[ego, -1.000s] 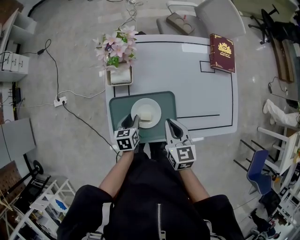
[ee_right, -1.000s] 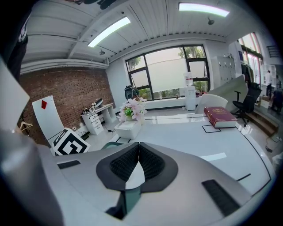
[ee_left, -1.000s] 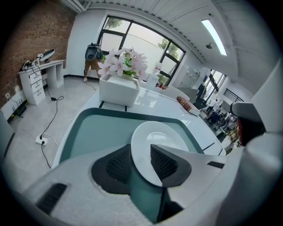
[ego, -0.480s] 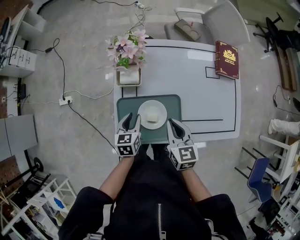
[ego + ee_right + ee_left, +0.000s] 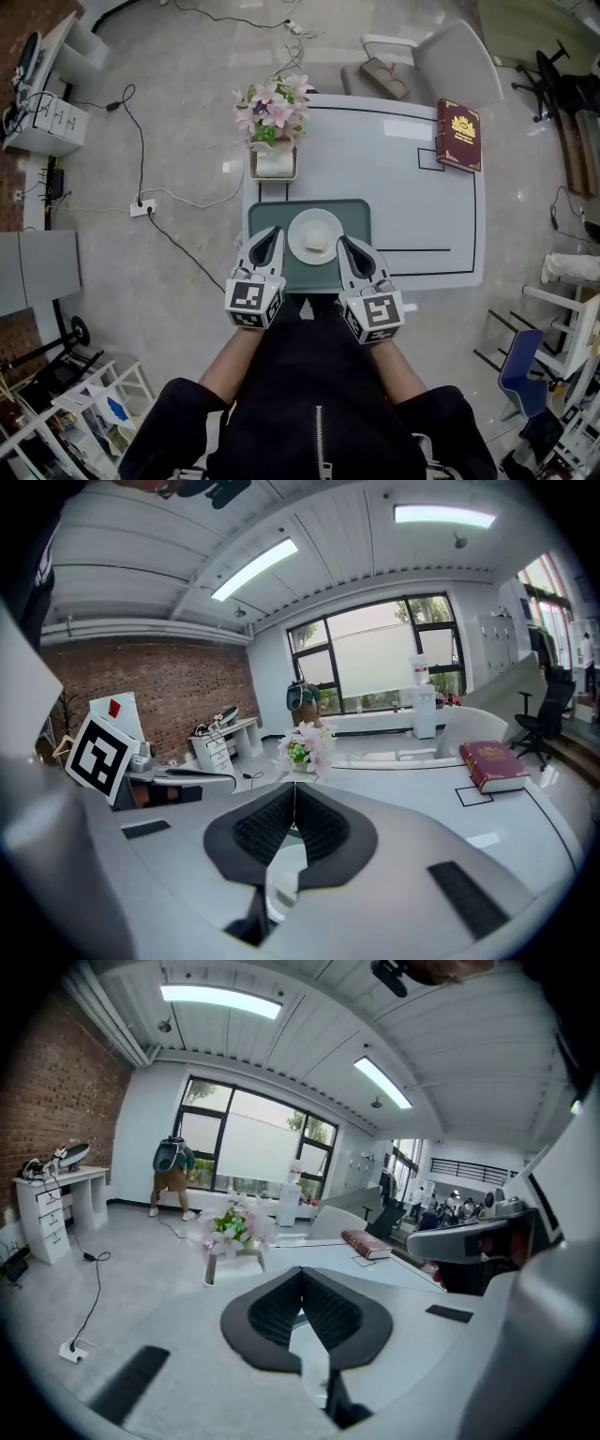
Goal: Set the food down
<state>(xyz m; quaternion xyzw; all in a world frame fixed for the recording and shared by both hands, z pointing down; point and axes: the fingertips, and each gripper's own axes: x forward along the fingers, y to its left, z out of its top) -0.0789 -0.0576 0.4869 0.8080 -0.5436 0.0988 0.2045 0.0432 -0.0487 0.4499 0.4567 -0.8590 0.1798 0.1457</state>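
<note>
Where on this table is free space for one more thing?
Bare tabletop lies between the flower pot and the red book, and right of the green mat. Crowded near edge: the plate, with left gripper and right gripper beside it.

Head view looks steeply down from high over white rectangular table [image 5: 403, 178], mid-frame. Both gripper views sit low and close at its near edge, facing forward, sharing pink flower bunch [image 5: 228, 1227] and dark red book [image 5: 494, 764].
</note>
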